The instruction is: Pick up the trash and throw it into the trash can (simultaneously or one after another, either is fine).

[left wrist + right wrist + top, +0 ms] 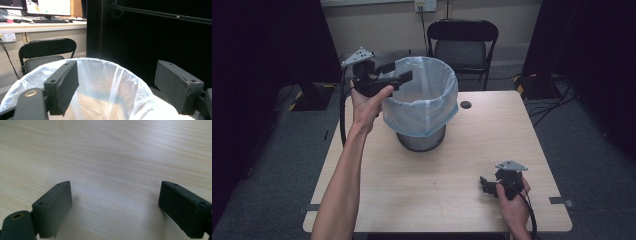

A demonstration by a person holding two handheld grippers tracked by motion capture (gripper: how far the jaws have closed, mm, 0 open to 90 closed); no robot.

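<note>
Left claw (399,72) over lined bin (422,107), chair (462,42) behind.

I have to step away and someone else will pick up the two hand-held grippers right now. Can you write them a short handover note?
Left hand-held gripper: held up at the near-left rim of the bin, jaws open over its mouth, nothing between them.
Right hand-held gripper: low over the bare table at the near right, jaws open, empty.
Things: the metal bin stands mid-table, lined with a pale blue bag folded over its rim.
Done: whether anything already lies in the bin cannot be seen from these views.
Left: probably draw the left hand back from the bin; check inside before going on.
</note>
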